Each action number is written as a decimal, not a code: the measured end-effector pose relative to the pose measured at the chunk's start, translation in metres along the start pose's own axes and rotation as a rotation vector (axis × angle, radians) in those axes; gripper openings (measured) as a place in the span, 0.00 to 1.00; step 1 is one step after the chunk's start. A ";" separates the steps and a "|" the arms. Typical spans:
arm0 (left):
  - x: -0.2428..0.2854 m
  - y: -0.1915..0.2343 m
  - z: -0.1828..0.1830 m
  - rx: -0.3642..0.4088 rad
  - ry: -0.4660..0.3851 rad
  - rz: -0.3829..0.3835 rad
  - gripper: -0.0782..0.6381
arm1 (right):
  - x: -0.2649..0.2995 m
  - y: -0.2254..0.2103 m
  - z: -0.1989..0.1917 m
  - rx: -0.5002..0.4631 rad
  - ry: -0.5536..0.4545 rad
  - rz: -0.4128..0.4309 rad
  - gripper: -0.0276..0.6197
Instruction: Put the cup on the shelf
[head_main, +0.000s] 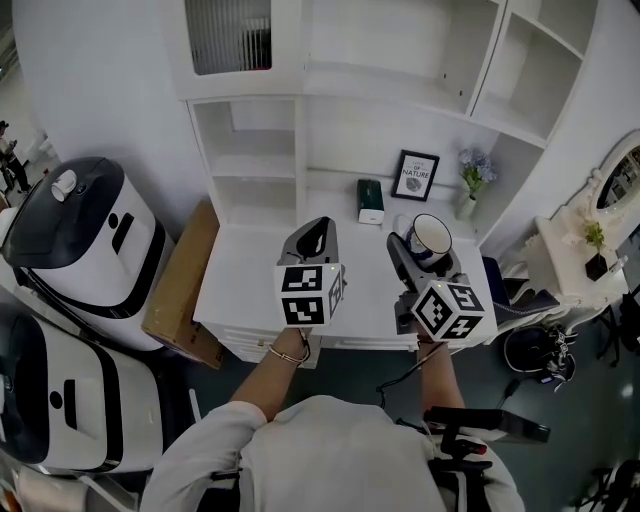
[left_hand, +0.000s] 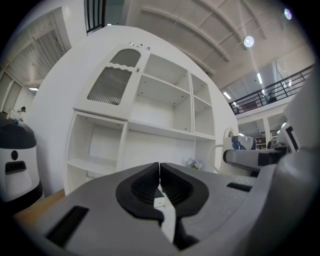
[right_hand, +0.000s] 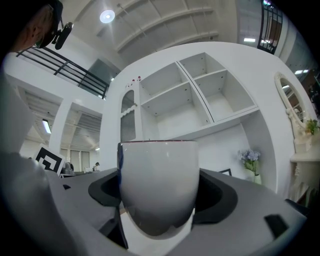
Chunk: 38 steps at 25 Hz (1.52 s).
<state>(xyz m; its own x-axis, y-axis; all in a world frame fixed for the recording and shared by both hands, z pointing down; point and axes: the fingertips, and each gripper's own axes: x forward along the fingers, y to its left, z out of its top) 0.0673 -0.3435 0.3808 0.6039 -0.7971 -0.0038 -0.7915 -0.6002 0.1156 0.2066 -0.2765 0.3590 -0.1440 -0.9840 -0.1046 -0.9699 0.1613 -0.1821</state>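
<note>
A white cup (head_main: 431, 236) with a dark rim is clamped upright between the jaws of my right gripper (head_main: 418, 246), lifted above the white desk (head_main: 240, 280). In the right gripper view the cup (right_hand: 158, 186) fills the middle, with the white shelf unit (right_hand: 200, 95) behind it. My left gripper (head_main: 315, 238) hovers over the desk to the cup's left, shut with nothing in it; its jaws meet in the left gripper view (left_hand: 159, 186). The shelf unit (head_main: 400, 60) rises behind the desk with several open compartments.
On the desk's back edge stand a small green box (head_main: 370, 201), a framed picture (head_main: 415, 175) and a vase of flowers (head_main: 472, 180). White machines (head_main: 85, 245) and a cardboard box (head_main: 180, 285) sit to the left. A chair (head_main: 520, 300) is at the right.
</note>
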 end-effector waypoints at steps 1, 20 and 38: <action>0.005 0.001 0.000 0.002 0.001 -0.004 0.12 | 0.005 -0.002 0.000 0.001 -0.002 -0.002 0.65; 0.064 0.042 -0.026 0.002 0.047 0.034 0.12 | 0.075 -0.042 -0.024 0.048 0.019 -0.018 0.65; 0.118 0.073 -0.004 0.039 0.019 0.129 0.12 | 0.164 -0.046 -0.008 -0.033 0.041 0.125 0.65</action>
<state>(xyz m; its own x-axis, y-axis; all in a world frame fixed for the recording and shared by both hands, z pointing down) 0.0813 -0.4816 0.3927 0.4985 -0.8665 0.0274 -0.8654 -0.4955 0.0751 0.2262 -0.4456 0.3583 -0.2716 -0.9587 -0.0839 -0.9498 0.2811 -0.1375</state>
